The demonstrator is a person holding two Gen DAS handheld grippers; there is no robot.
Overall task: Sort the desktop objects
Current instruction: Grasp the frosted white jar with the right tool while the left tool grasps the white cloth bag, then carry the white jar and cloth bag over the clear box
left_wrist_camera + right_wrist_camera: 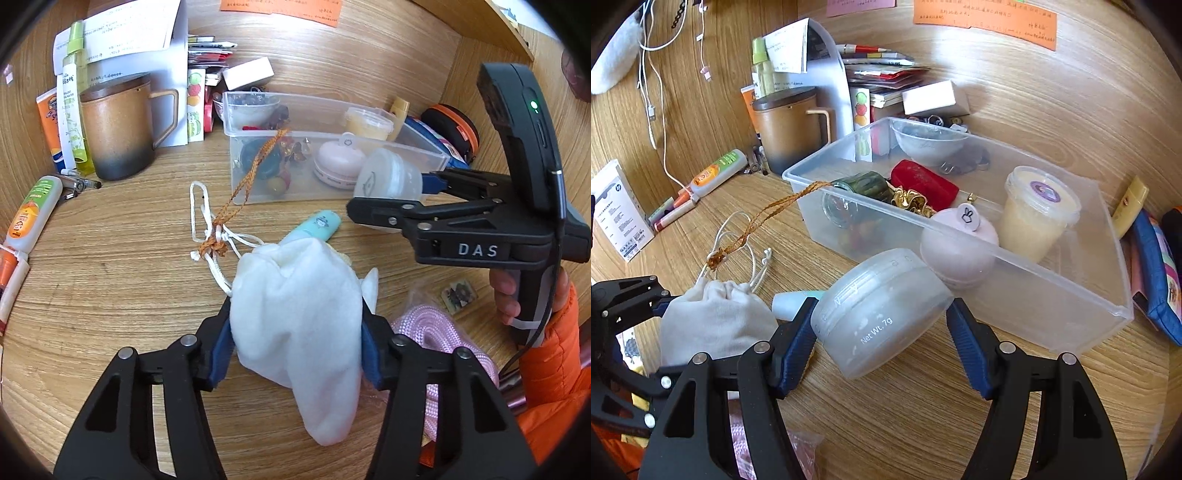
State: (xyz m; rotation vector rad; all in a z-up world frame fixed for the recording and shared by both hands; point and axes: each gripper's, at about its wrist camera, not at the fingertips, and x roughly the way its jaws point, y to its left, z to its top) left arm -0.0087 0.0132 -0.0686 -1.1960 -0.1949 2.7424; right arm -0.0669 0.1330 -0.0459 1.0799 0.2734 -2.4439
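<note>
My left gripper (295, 332) is shut on a white drawstring pouch (299, 325), held just above the wooden desk; the pouch also shows in the right wrist view (716, 325). My right gripper (881, 328) is shut on a frosted round jar (882, 314), held in front of the clear plastic bin (997, 254); the jar also shows in the left wrist view (388, 177). The bin holds a pink round case (960, 251), a cream cup (1038, 214), a red box (923, 181) and a glass bowl (927, 140). A mint tube (317, 225) lies behind the pouch.
A brown mug (118, 125) stands at the back left with a spray bottle (75, 92) and tubes (33, 214). An orange cord (251, 181) hangs out of the bin over the pouch strings. A pink rope (439, 339) lies at the right. A blue pouch (1156, 269) lies right of the bin.
</note>
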